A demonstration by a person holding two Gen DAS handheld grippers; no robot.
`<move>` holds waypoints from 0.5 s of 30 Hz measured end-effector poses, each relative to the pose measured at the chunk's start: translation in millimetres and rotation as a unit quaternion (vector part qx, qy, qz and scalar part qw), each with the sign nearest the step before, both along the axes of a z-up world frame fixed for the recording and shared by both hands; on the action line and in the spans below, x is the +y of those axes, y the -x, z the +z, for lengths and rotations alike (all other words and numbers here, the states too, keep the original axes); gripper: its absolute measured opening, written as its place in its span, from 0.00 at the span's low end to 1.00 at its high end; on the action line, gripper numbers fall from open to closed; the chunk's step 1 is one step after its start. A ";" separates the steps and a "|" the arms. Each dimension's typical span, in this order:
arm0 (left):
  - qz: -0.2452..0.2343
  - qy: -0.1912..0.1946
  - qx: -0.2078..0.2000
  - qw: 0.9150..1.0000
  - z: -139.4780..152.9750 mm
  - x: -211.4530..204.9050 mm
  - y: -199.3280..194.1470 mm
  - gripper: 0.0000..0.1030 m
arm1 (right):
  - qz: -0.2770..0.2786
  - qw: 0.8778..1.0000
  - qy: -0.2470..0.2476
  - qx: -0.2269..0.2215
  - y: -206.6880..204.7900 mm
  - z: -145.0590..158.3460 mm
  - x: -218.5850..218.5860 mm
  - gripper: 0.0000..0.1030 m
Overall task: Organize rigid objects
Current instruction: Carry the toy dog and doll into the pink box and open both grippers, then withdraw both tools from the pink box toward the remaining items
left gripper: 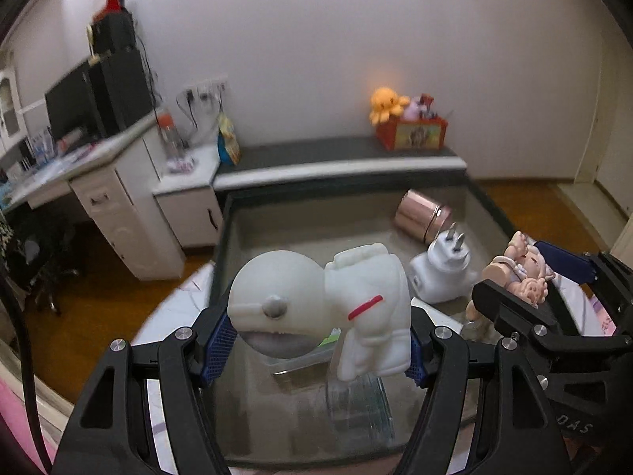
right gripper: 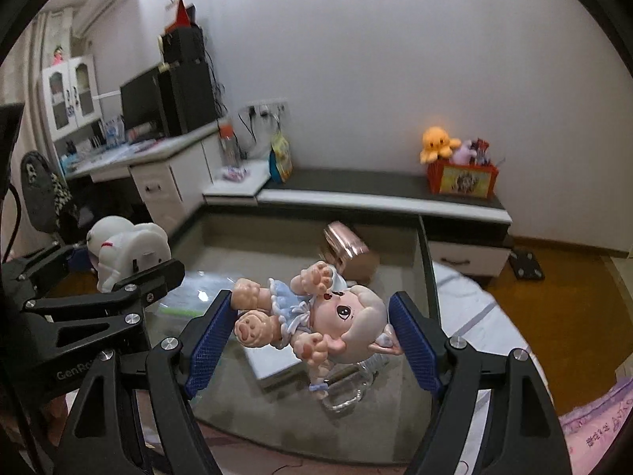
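Gripped sideways, an astronaut toy [left gripper: 328, 304] hung in the left gripper [left gripper: 316, 340]; right gripper [right gripper: 312, 340] pinched a doll [right gripper: 312, 316] above the glass table [right gripper: 277, 415].

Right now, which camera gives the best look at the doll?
The right wrist view: the doll lies sideways mid-frame in the right gripper, face and dress clear. The left wrist view shows it only small at the right edge, partly hidden by that gripper.

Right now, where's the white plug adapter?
In the left wrist view, the white plug adapter sits on the glass table right of centre, prongs up, between the white astronaut figure in the left gripper and the copper tin.
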State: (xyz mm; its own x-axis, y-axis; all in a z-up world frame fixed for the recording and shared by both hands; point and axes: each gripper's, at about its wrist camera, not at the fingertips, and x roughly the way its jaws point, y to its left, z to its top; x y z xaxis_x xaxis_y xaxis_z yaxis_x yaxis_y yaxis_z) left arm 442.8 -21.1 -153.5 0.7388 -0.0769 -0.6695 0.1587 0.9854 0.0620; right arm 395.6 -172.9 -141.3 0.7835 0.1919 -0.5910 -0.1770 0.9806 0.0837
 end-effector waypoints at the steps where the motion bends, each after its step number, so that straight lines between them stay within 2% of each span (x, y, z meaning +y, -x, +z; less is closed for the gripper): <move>1: 0.001 -0.001 0.001 1.000 -2.4 -0.6 -4.2 0.68 | -0.002 1.000 0.001 0.006 -3.4 -5.3 -1.7 0.78; 5: 0.008 -0.018 -0.001 1.000 -10.5 -3.8 -12.2 0.70 | -0.005 1.000 0.003 0.018 -16.1 -17.7 -6.9 0.78; 8: 0.021 -0.016 -0.003 1.000 -9.8 0.8 -12.0 0.84 | -0.009 1.000 0.003 0.021 -19.9 -21.0 -7.8 0.79; 9: 0.024 -0.011 -0.006 1.000 -7.8 4.8 -11.9 0.88 | -0.011 1.000 0.004 0.019 -20.2 -20.2 -8.3 0.81; 13: 0.025 -0.005 -0.023 0.999 8.4 12.3 8.5 0.89 | -0.012 1.000 -0.005 0.003 -14.9 -7.5 -8.5 0.90; 14: 0.024 -0.003 -0.028 0.999 11.3 13.9 13.4 0.91 | -0.013 1.000 -0.002 -0.002 -10.9 -3.6 -8.2 0.97; 15: 0.024 0.003 -0.035 0.999 17.1 15.5 23.3 0.91 | -0.013 1.000 0.000 -0.008 -6.4 0.8 -8.0 1.00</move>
State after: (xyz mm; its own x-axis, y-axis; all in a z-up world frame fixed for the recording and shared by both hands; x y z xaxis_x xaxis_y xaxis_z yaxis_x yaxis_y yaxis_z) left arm 419.5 -5.6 -136.4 0.7870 -0.0436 -0.6154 0.1063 0.9922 0.0656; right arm 402.0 -180.9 -140.6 0.7972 0.1725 -0.5785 -0.1536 0.9847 0.0818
